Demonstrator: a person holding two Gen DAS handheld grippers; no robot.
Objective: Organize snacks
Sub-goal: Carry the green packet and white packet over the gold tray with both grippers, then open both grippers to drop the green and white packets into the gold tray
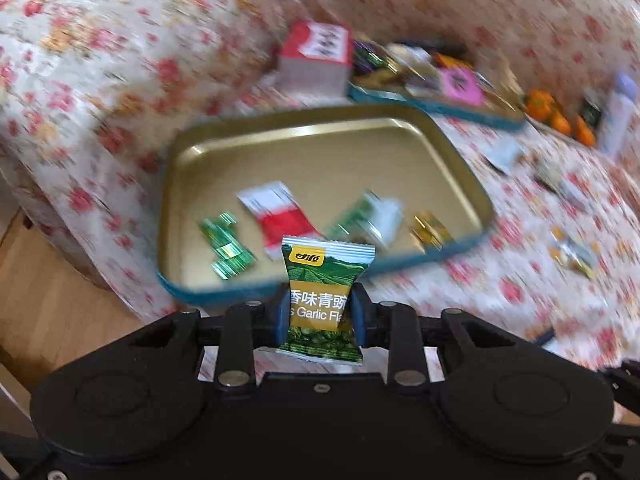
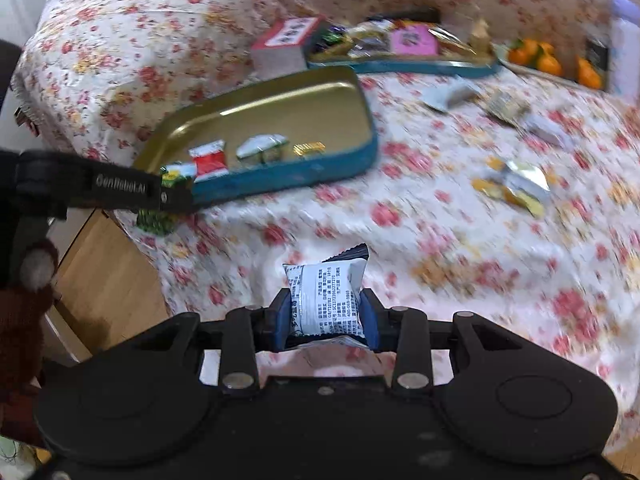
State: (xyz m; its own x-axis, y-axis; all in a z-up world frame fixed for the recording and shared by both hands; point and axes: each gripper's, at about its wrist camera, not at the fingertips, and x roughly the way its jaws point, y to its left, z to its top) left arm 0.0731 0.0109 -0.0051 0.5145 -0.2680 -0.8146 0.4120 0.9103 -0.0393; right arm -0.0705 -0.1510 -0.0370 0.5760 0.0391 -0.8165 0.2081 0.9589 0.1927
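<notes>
Currently the green pea packet point(image 1: 322, 304) stands upright in the left gripper point(image 1: 320, 316), pinched across its middle by the blue pads, long axis running straight up from the jaws. Its front reads "Garlic Fla", cut off at both sides by the pads, with Chinese characters above and a yellow logo near the top seal. Just ahead of it and slightly lower lies the gold tin tray point(image 1: 188, 184) with its teal outer wall; the packet's top edge overlaps the tray's near rim in the left wrist view, so I judge a short forward reach puts it over the tray floor. Four wrapped snacks already lie in a row there, among them a red-and-white sachet point(image 1: 280, 216).

The right gripper point(image 2: 325, 320) is closed on a white printed packet point(image 2: 326, 300), back side showing, its fine print too small to read. It sits well apart from the tray, which lies up and to its left, so the left gripper is the nearer one. That gripper's side reads "GenRobot.AI", somewhat blurred.

Farther back, a second tray point(image 2: 400, 66) holds mixed snacks, a red box point(image 2: 286, 44) stands beside it, and loose wrappers point(image 2: 512, 188) lie on the floral cloth.
</notes>
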